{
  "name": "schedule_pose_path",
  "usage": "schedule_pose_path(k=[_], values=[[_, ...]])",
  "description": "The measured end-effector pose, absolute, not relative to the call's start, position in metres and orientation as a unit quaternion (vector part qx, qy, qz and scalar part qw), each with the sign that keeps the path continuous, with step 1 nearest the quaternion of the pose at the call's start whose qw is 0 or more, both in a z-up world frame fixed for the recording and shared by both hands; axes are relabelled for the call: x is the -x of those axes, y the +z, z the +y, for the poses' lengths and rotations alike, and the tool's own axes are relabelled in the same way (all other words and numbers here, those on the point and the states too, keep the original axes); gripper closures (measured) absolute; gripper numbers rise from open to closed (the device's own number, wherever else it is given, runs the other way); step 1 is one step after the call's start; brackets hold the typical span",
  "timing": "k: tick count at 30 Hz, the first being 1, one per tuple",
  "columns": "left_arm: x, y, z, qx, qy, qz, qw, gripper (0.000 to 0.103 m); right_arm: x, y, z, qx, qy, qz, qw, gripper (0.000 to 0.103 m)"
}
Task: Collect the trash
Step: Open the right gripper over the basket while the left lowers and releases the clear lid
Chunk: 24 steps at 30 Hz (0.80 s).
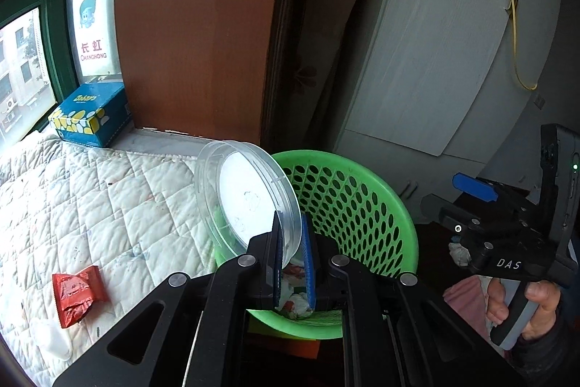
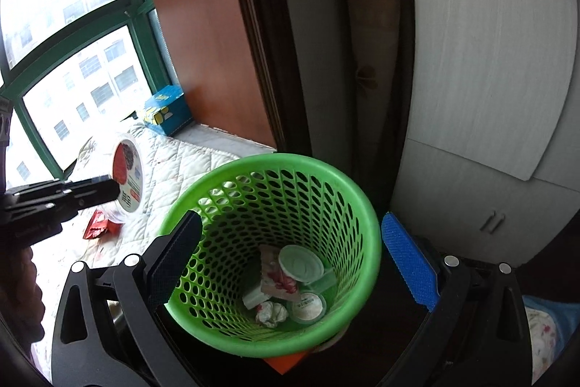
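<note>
Only the right wrist view shows trash (image 2: 290,289) inside the basket (image 2: 362,205).

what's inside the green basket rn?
In the green basket: two round lids, a crumpled tissue, a printed wrapper and a white piece. Anything beneath them is covered.

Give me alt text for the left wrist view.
The left gripper, shut on a clear round plastic lid, holds it at the rim of a green perforated plastic basket. A red snack wrapper lies on the white quilted mattress.
</note>
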State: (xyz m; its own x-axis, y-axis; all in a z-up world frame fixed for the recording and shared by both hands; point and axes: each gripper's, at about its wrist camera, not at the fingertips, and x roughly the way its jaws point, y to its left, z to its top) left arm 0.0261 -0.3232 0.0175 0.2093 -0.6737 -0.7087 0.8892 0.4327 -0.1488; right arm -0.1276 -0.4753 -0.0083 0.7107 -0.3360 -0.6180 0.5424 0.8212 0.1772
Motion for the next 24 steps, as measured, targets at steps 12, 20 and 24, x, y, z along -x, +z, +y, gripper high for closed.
schedule_pose_path(k=[12,20,24], values=[[-0.016,-0.003,-0.352,-0.153,-0.518,0.379,0.752,0.051,0.136,-0.011,-0.483,-0.191,-0.244,0.289,0.906,0.005],[-0.031,-0.001,-0.313,-0.140,-0.475,0.385,0.778,0.047,0.125,-0.009,-0.467,-0.178,-0.220,0.292,0.914,0.005],[-0.043,0.000,-0.283,-0.132,-0.448,0.385,0.796,0.046,0.113,-0.005,-0.456,-0.171,-0.204,0.292,0.918,0.005]])
